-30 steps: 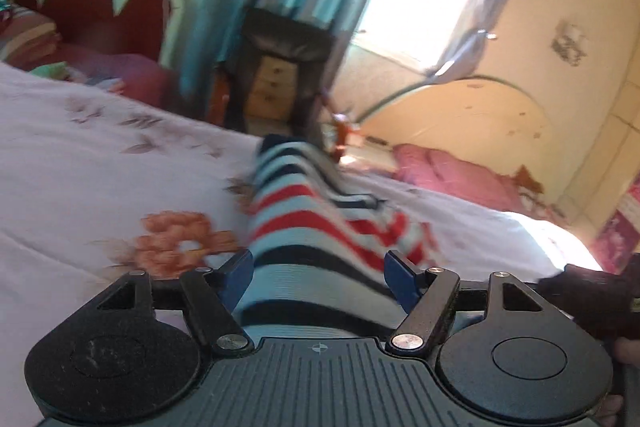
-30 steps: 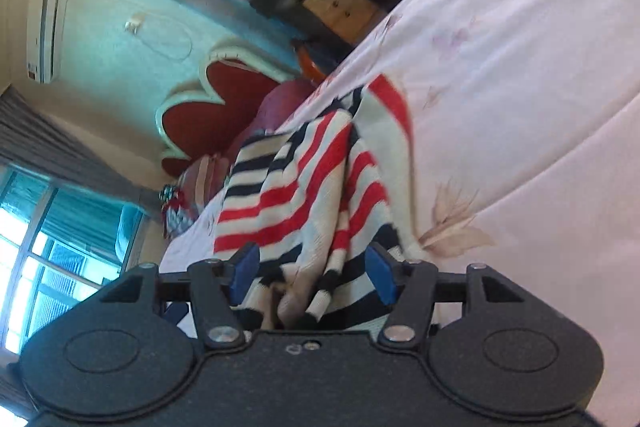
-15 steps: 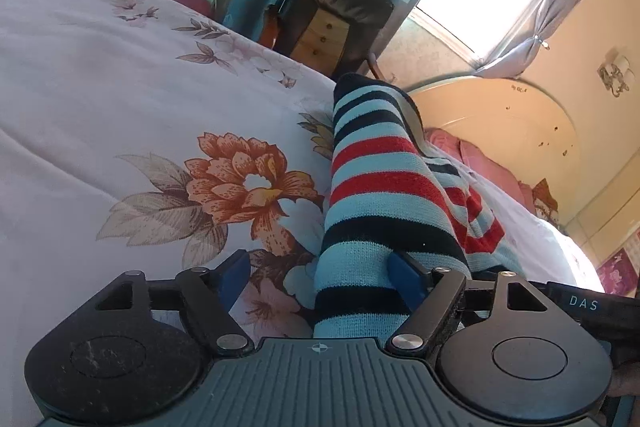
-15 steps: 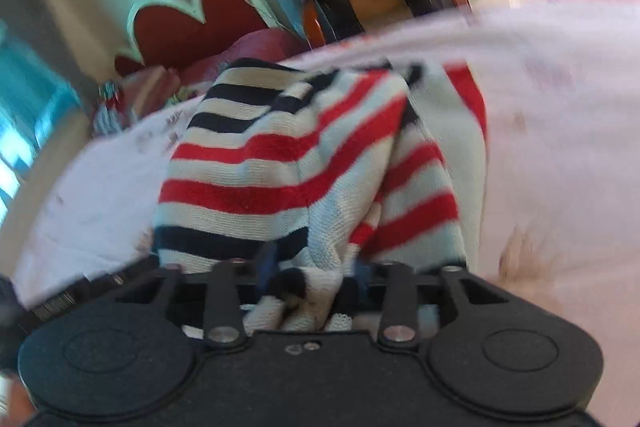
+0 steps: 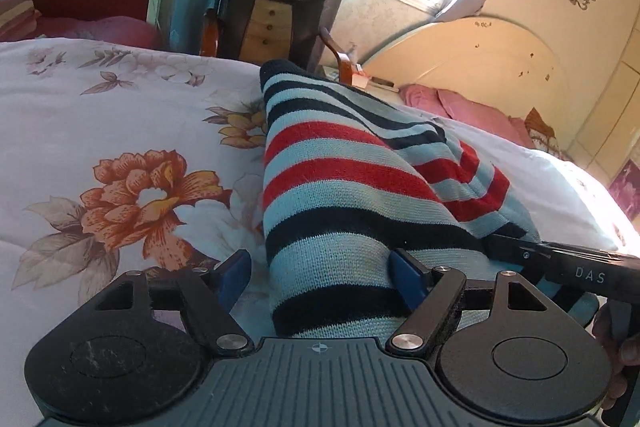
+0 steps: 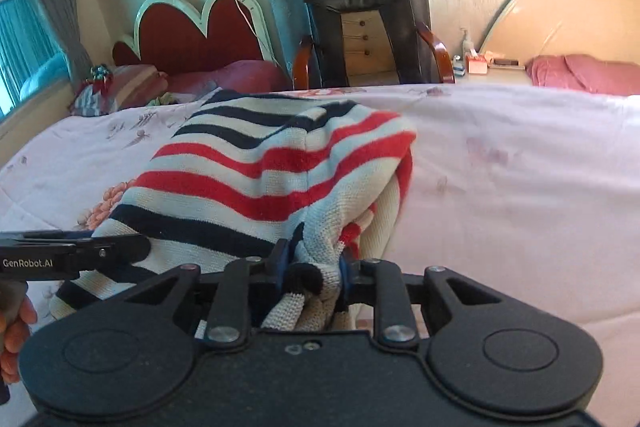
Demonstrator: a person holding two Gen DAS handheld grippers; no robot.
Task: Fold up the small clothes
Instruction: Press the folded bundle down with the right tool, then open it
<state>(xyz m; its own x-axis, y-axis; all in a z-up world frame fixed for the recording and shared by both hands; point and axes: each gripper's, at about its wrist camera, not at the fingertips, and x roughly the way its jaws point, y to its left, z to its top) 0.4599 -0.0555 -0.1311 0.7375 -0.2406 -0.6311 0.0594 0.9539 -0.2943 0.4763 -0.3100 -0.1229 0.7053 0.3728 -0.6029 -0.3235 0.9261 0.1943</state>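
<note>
A bed with a white quilt printed with orange and brown flowers fills most of both views. Behind it stand a red scalloped headboard and a black chair with wooden arms in front of teal curtains.

On the quilt lies the striped sweater, knitted in pale, red and navy bands, bunched and partly doubled over, with 1 layer draped across another.

The left tongs stand wide apart. The sweater's near end lies between the 2 blue pads: the right pad touches the knit, while the left pad is clear of it, so nothing is pinched.

The right tongs have just been closing and now pinch a gathered fold of the sweater's edge tightly between their pads. A hand shows at the left edge of the right wrist view.
</note>
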